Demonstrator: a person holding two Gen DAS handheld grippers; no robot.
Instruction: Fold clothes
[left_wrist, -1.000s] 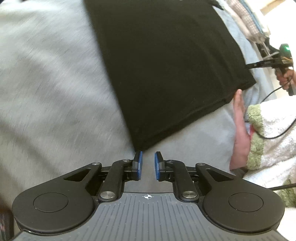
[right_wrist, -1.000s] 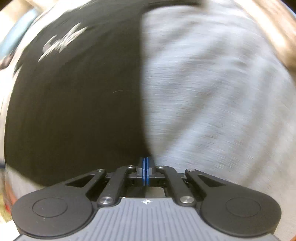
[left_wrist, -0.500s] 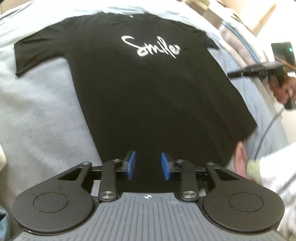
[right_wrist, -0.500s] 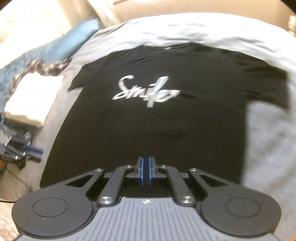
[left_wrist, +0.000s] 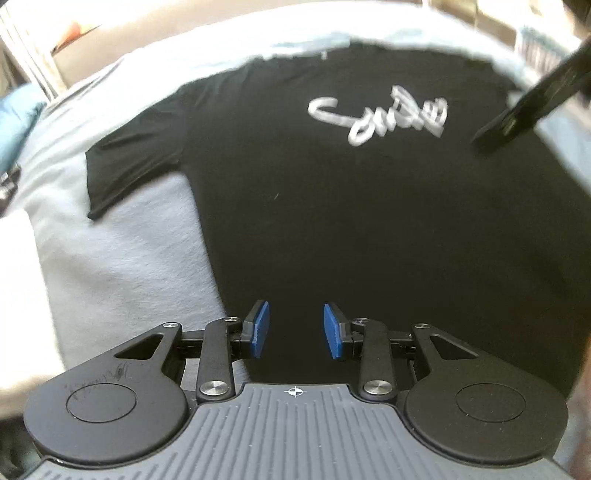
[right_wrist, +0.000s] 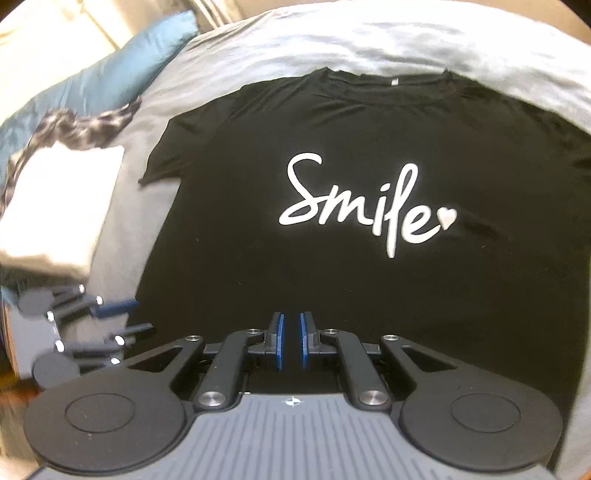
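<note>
A black T-shirt (left_wrist: 369, 221) with white "Smile" lettering lies flat and face up on a light grey bed cover (left_wrist: 129, 258). My left gripper (left_wrist: 296, 329) hovers open over the shirt's lower left part, with nothing between its blue pads. In the right wrist view the whole shirt (right_wrist: 332, 288) shows, collar at the far end. My right gripper (right_wrist: 291, 339) is over the hem area, its pads a narrow gap apart with nothing held. The right gripper's body (left_wrist: 524, 110) appears blurred at the upper right of the left wrist view. The left gripper (right_wrist: 85, 325) shows at the right wrist view's lower left.
A folded white cloth (right_wrist: 59, 206) lies left of the shirt, with a dark patterned garment (right_wrist: 85, 125) and a blue pillow (right_wrist: 122, 74) behind it. The grey bed cover (right_wrist: 369, 44) continues past the collar. Something white and blurred (left_wrist: 22, 295) sits at the left edge.
Both grippers have drawn back from the hem, so the whole shirt now shows. The left jaws have widened. The right jaws, shut before, now stand slightly apart.
</note>
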